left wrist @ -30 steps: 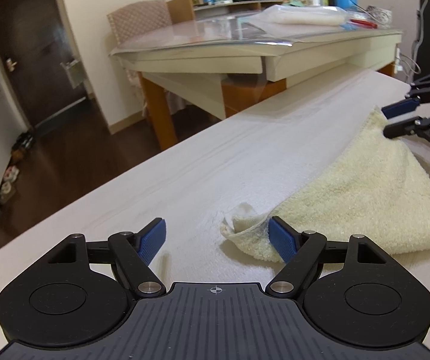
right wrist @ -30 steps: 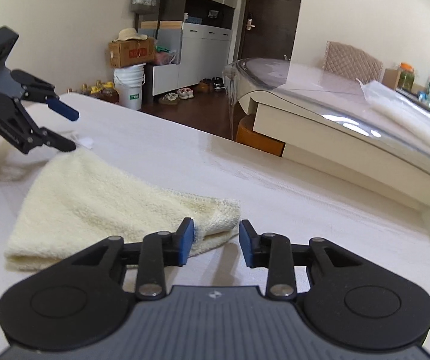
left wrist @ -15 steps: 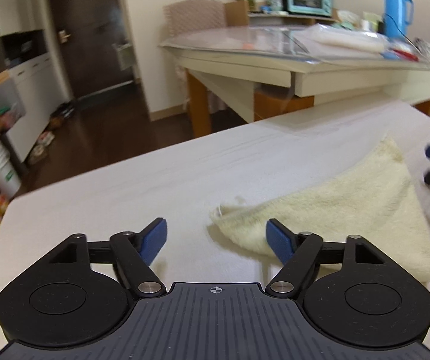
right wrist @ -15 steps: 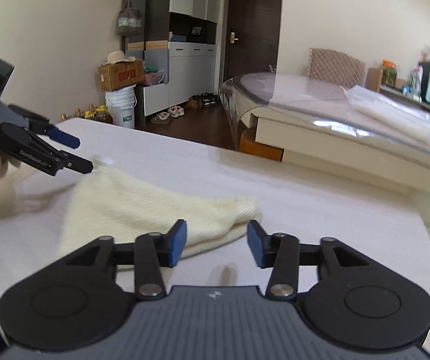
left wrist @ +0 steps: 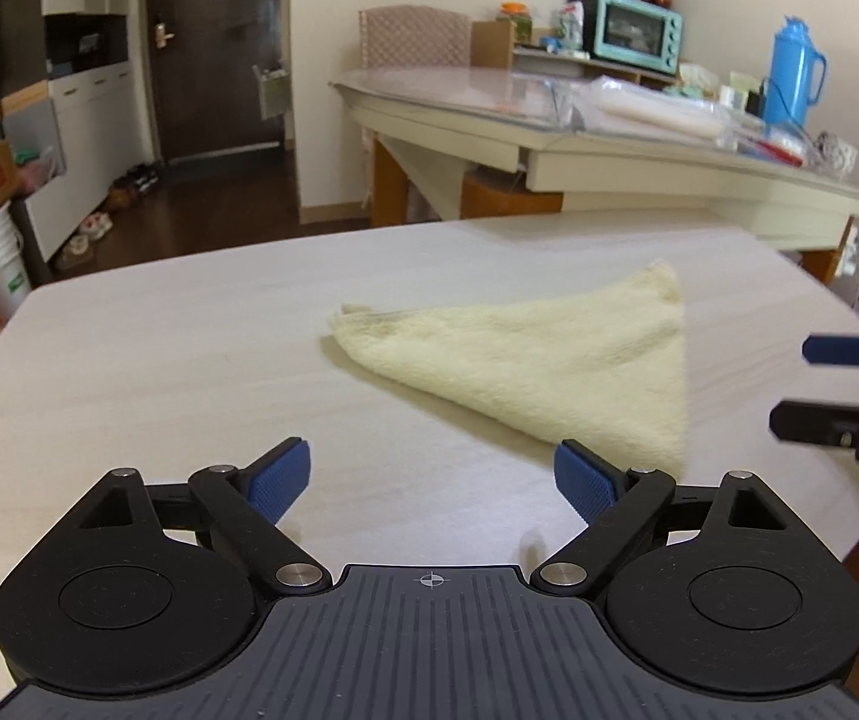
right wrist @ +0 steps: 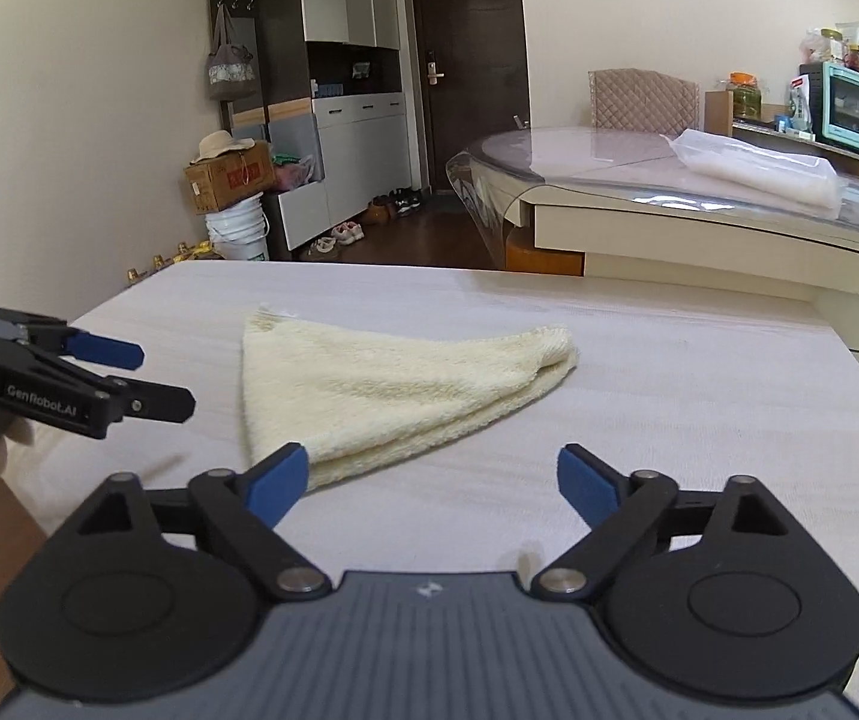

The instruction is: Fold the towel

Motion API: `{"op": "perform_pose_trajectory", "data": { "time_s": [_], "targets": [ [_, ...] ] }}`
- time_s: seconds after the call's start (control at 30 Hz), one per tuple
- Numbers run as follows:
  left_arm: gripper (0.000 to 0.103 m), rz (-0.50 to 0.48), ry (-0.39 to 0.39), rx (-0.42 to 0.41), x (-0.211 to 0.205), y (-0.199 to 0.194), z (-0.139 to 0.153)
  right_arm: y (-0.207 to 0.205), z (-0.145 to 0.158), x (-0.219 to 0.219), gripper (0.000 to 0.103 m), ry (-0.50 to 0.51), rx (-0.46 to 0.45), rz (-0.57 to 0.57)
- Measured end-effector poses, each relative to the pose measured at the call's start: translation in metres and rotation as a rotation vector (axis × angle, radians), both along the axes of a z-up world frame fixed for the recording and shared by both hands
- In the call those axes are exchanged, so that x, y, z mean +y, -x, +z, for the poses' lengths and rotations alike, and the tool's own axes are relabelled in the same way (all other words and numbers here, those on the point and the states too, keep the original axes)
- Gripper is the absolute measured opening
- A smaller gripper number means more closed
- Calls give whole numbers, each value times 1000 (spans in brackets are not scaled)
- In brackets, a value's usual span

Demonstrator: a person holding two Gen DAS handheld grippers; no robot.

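A cream towel (left wrist: 537,354) lies folded into a triangle on the white table (left wrist: 159,348); it also shows in the right wrist view (right wrist: 381,384). My left gripper (left wrist: 432,477) is open and empty, just short of the towel's near edge. My right gripper (right wrist: 432,477) is open and empty, its left fingertip (right wrist: 282,471) close to the towel's near corner. Each gripper shows in the other's view, the right (left wrist: 813,384) at the towel's right, the left (right wrist: 147,378) at its left, both with jaws apart.
A second table (left wrist: 579,138) with a glass top stands behind, holding plastic bags, a blue flask (left wrist: 795,78) and a teal oven (left wrist: 633,30). A chair (left wrist: 414,36), cabinets, a bucket (right wrist: 240,228) and boxes stand beyond the table's far edge.
Both grippers have let go of the towel, opened wider and pulled back from it. The towel now lies flat as a triangle.
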State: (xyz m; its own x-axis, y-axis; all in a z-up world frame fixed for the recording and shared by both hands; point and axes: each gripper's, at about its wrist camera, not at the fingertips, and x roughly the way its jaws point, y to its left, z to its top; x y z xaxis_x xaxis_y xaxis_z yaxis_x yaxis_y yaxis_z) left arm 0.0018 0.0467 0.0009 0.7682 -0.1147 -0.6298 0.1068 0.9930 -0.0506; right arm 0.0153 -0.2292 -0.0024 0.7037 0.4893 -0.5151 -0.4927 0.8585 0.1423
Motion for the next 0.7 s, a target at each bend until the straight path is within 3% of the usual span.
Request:
{"op": "perform_pose_trajectory", "data": {
  "time_s": [0.37, 0.7],
  "targets": [
    [94, 32, -9, 0, -17, 22, 7, 24, 13, -13, 103, -112, 12, -56],
    [94, 51, 4, -21, -18, 36, 14, 33, 13, -10, 103, -80, 12, -60]
  ]
}}
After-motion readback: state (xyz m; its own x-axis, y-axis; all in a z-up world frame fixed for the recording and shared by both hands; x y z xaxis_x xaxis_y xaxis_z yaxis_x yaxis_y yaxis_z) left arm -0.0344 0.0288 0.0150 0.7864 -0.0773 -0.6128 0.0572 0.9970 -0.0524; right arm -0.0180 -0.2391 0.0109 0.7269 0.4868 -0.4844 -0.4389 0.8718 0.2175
